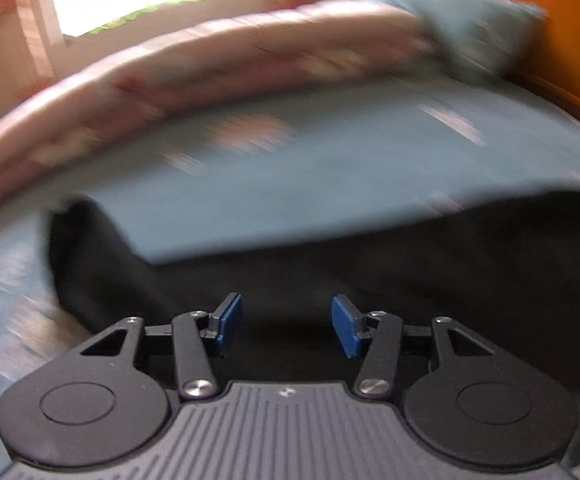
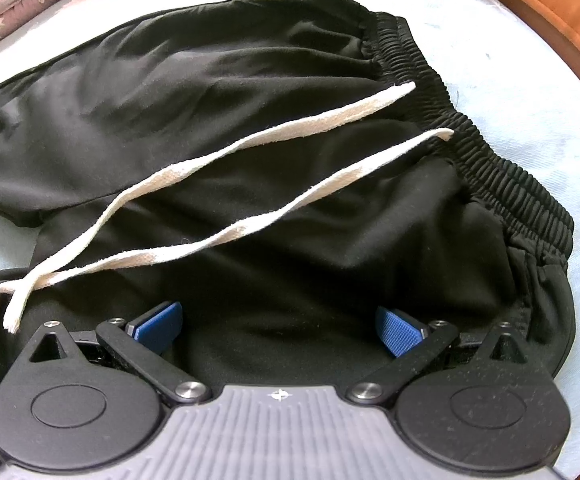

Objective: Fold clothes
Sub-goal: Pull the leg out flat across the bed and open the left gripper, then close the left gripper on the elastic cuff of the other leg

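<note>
Both grippers, right (image 2: 279,330) and left (image 1: 285,326), hover jaws apart over black trousers (image 2: 209,120) lying unfolded on the bed (image 2: 510,92); folding barely begun.

Motion blur smears the bedspread (image 1: 290,184), perhaps flower-patterned; black garment (image 1: 330,272) cropped.
</note>
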The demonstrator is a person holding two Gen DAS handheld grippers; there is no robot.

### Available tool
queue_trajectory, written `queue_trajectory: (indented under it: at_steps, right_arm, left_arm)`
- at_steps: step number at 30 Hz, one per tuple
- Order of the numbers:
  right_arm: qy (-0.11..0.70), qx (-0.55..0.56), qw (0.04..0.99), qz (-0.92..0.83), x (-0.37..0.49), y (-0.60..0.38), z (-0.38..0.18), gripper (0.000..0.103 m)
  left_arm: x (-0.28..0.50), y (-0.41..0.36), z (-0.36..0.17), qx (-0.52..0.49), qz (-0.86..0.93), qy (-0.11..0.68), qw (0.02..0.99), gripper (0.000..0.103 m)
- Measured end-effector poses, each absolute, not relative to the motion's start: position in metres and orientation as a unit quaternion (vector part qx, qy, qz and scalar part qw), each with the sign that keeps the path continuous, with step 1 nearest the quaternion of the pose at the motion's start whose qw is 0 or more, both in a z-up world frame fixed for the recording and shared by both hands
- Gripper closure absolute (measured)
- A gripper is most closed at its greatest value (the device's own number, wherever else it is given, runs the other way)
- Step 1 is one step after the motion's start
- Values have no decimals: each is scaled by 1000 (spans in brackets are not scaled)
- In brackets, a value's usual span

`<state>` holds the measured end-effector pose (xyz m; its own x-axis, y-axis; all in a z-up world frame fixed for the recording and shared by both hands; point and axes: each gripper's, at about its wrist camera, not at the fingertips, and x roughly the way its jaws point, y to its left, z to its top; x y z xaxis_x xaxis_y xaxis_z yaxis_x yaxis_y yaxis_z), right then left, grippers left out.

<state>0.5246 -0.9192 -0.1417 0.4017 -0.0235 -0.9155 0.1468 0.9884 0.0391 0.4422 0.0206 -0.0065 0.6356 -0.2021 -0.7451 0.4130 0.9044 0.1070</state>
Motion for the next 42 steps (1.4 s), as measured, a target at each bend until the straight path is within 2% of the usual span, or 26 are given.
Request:
queue_trajectory:
  at_steps: [5, 9, 15, 17, 22, 32, 42]
  right_arm:
    - [533, 48, 844, -38, 512, -925, -136, 0]
    - [528, 33, 848, -13, 507, -926, -128, 0]
    - [506, -4, 862, 31, 481, -929, -98, 0]
    - [501, -27, 864, 45, 478, -930, -92, 0]
    - [498, -62, 862, 74, 466, -938, -84, 0]
    - [510, -97, 847, 111, 468, -922, -93, 0]
    - [498, -179, 839, 129, 448, -863, -91, 0]
  left_arm:
    - [376, -12, -22, 164, -204, 415, 871, 52]
    - [337, -18, -11, 151, -192, 422, 873, 52]
    - [281, -9, 11, 124, -114, 420, 892, 51]
    - [262, -8, 13, 115, -86, 420, 896, 46]
    - [219, -3, 10, 92, -20, 441, 893, 46]
    - [184, 17, 1, 49, 57, 468, 880, 46]
    - [190, 35, -14, 38, 31, 471, 881, 45]
